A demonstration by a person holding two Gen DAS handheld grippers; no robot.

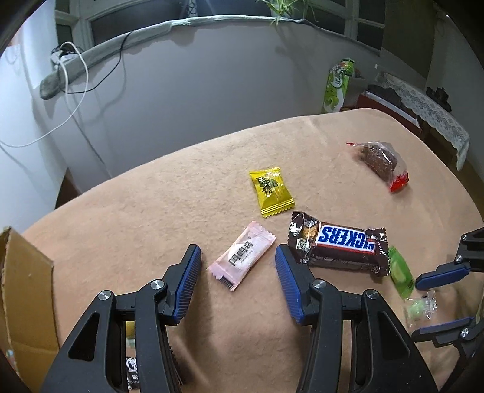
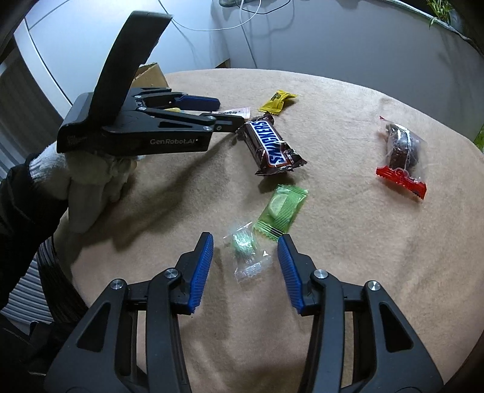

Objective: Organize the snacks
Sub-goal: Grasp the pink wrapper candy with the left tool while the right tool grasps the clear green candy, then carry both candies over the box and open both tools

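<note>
From my left wrist, my left tongs (image 1: 238, 266) stand released around a pink candy (image 1: 242, 255) on the tan desk (image 1: 136, 211), not yet pinching. From my right wrist, my right tongs (image 2: 245, 257) straddle a clear-wrapped green candy (image 2: 246, 252), pads apart; both pickups likely need closing next.

tan blanket (image 2: 348, 272) | Snickers bar (image 2: 270, 146) | five wrapped candies (image 2: 279, 211)

Home living room, beige blanket-covered table (image 1: 181, 187), lace-draped side table (image 1: 429, 112), windowsill plant (image 1: 284, 9), trailing charger cables (image 1: 75, 75)
</note>
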